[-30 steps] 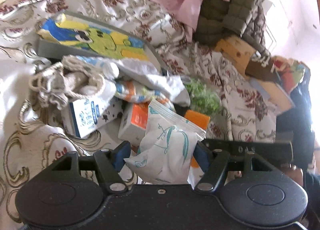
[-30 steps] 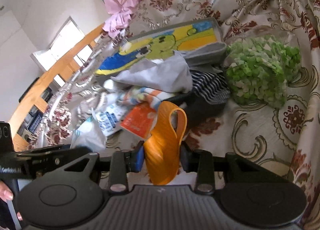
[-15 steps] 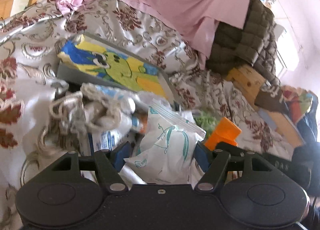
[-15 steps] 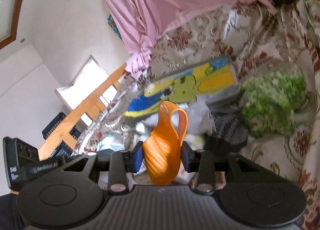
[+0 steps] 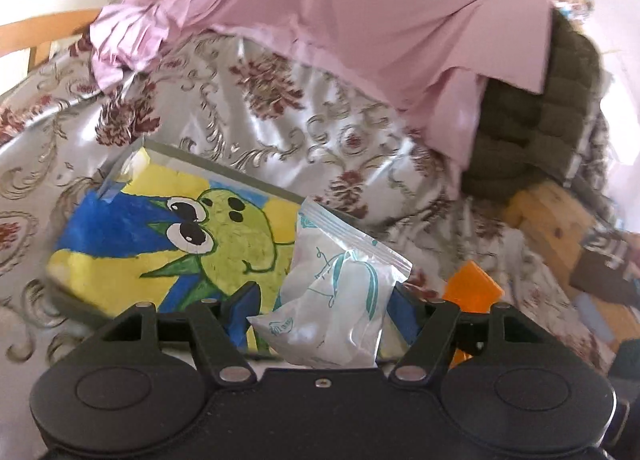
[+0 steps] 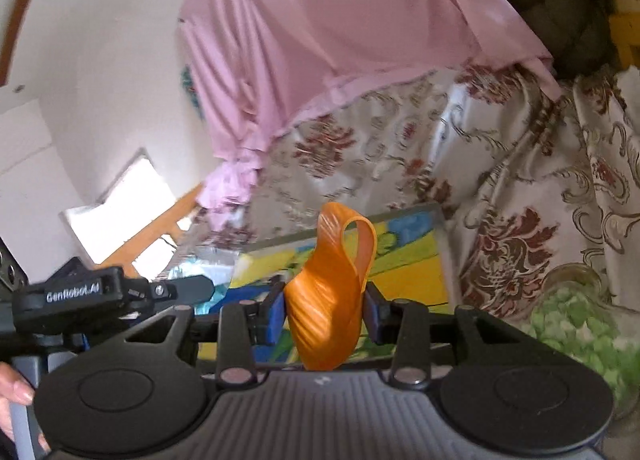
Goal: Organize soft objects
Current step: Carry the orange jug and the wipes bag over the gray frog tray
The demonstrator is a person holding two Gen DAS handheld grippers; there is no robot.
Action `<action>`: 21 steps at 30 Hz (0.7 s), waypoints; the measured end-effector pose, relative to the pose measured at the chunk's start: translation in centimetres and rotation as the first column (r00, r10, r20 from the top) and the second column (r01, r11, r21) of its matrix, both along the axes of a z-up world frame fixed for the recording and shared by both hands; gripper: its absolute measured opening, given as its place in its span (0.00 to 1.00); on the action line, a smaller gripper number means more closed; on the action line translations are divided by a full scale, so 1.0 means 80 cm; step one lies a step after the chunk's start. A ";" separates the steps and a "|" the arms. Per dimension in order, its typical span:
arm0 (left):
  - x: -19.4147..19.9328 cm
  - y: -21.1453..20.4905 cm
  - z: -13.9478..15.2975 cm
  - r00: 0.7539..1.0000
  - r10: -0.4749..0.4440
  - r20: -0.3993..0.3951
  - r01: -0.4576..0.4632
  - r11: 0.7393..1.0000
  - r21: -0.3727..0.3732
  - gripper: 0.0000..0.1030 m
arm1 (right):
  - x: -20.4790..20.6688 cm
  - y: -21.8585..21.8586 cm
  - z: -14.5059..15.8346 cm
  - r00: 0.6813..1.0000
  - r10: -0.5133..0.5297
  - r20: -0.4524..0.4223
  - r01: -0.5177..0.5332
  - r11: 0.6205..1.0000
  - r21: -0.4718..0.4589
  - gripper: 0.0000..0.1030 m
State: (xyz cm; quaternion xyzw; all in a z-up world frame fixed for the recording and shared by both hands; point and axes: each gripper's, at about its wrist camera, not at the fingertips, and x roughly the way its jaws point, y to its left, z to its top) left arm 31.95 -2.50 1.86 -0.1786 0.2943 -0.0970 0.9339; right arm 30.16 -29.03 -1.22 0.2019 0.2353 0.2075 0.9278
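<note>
Zip bag (image 5: 336, 300) clamped between left fingers (image 5: 246, 306); orange pitcher (image 6: 326, 300) clamped between right fingers (image 6: 274, 310)

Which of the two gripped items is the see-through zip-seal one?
The clear plastic zip bag with teal print, clamped in the left gripper. The right gripper holds an opaque ribbed orange plastic piece with a loop handle instead.

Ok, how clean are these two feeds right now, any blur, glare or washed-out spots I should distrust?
Left wrist view: the zip bag in the left gripper is sharp, the floral bedspread behind is motion-smeared, and the right edge is blown out white. Right wrist view: the orange object in the right gripper is crisp, the window glares, and fisheye bends the edges.
</note>
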 end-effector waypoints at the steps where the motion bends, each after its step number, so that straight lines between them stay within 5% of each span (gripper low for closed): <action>1: 0.016 -0.004 -0.004 1.000 0.010 -0.015 -0.010 1.000 0.011 0.69 | 0.008 0.001 -0.006 1.000 -0.008 -0.008 0.008 1.000 -0.019 0.42; 9: 0.099 -0.036 -0.049 0.984 0.074 -0.163 -0.056 0.992 0.115 0.69 | 0.045 -0.003 -0.046 0.988 -0.059 -0.143 0.053 0.998 -0.047 0.41; 21: 0.107 -0.040 -0.062 0.963 0.114 -0.246 -0.078 0.985 0.152 0.77 | 0.056 0.004 -0.042 0.988 -0.050 -0.147 0.037 0.996 -0.085 0.59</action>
